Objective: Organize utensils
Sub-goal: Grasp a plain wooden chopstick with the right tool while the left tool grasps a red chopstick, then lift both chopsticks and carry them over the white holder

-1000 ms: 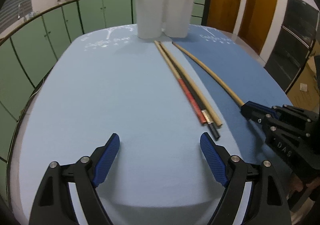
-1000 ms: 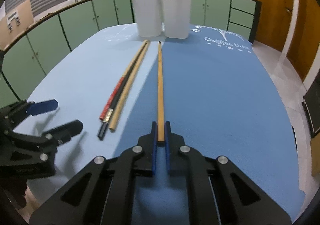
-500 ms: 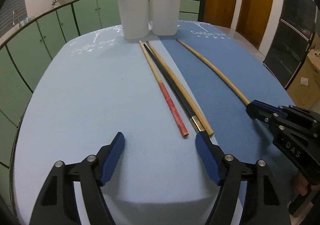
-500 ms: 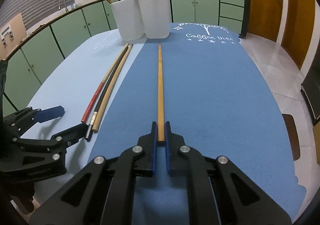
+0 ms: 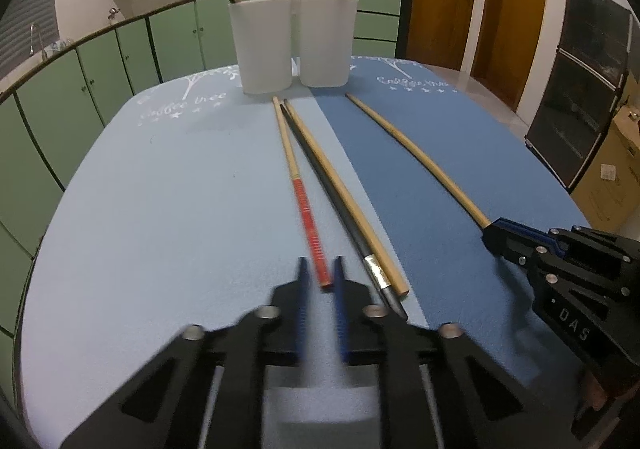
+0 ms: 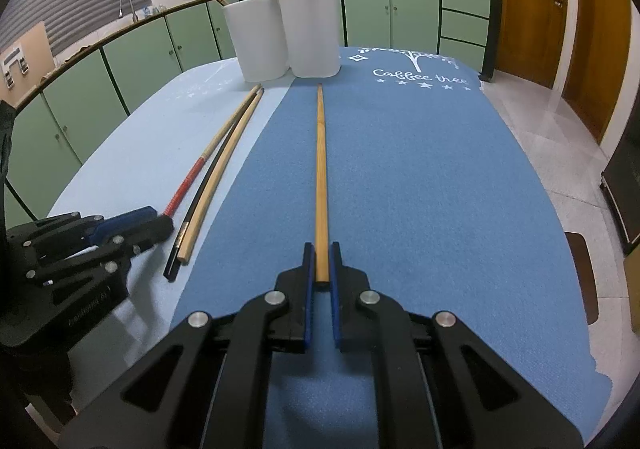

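- Blue cloth [image 6: 420, 177] covers a table, pale blue on the left half, darker blue on the right.
- Two white cups [image 5: 294, 43] stand touching at the far end, each with red chopsticks leaning out.
- The right gripper [image 6: 321, 269] has its fingers nearly together around the near end of a tan chopstick [image 6: 320, 169]; a thin gap shows on each side, so firm contact cannot be told. The stick lies on the dark cloth, pointing at the cups.
- The left gripper [image 5: 320, 289] is blurred, its blue fingers [image 5: 302, 285] narrowly apart on either side of the near tip of a red-ended chopstick [image 5: 304, 205].
- Just right of that stick lie a black chopstick [image 5: 332, 205] and a second tan one [image 5: 352, 209], side by side and touching along their length.
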Motion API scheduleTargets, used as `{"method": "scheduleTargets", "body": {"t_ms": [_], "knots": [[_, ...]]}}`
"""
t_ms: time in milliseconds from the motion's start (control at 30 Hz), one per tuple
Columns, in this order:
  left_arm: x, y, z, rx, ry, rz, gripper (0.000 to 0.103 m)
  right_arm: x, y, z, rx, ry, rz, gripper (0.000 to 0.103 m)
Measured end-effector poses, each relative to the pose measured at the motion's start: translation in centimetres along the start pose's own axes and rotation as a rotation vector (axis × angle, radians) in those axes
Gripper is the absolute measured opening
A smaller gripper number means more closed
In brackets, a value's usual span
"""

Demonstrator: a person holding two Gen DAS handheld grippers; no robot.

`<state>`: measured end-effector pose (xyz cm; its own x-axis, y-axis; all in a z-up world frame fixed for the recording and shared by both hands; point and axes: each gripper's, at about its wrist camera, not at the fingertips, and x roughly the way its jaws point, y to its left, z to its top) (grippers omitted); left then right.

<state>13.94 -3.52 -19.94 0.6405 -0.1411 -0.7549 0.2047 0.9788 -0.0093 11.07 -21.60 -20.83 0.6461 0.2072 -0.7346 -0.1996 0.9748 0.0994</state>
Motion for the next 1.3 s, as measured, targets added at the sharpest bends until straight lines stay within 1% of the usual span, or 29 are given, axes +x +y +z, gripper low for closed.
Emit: {"method": "scheduleTargets", "body": {"t_ms": [167, 300, 533, 700, 967, 1100, 1300], "knots": [[-0.3, 0.4, 0.0, -0.02, -0.008, 0.006, 0.007, -0.1, 0.1, 0.1, -0.008, 0.005, -0.005, 0.006], [-1.6, 1.1, 0.3, -0.028, -0.032, 0.017, 0.007, -0.5, 0.1, 0.5, -0.016, -0.001, -0.006, 0.006], [-4.8, 2.1, 1.5, -0.029, -0.101, 0.035, 0.006, -2.7, 0.2, 2.1, -0.031, -0.055, -0.002, 0.006], [-7.6, 2.6, 3.2, -0.027, -0.177, 0.045, 0.006, -4.9, 0.1, 3.9, -0.034, -0.104, 0.004, 0.006], [-11.2, 2.7, 6.3, -0.012, -0.277, 0.045, 0.006, -8.7, 0.2, 7.7, -0.049, -0.19, 0.027, 0.006], [-12.3, 3.0, 7.7, -0.002, -0.313, 0.043, 0.006, -10.4, 0.5, 9.7, -0.068, -0.222, 0.046, 0.006], [-13.4, 3.5, 9.4, 0.006, -0.332, 0.018, 0.006, -12.3, 1.0, 12.7, -0.094, -0.243, 0.083, 0.006]]}}
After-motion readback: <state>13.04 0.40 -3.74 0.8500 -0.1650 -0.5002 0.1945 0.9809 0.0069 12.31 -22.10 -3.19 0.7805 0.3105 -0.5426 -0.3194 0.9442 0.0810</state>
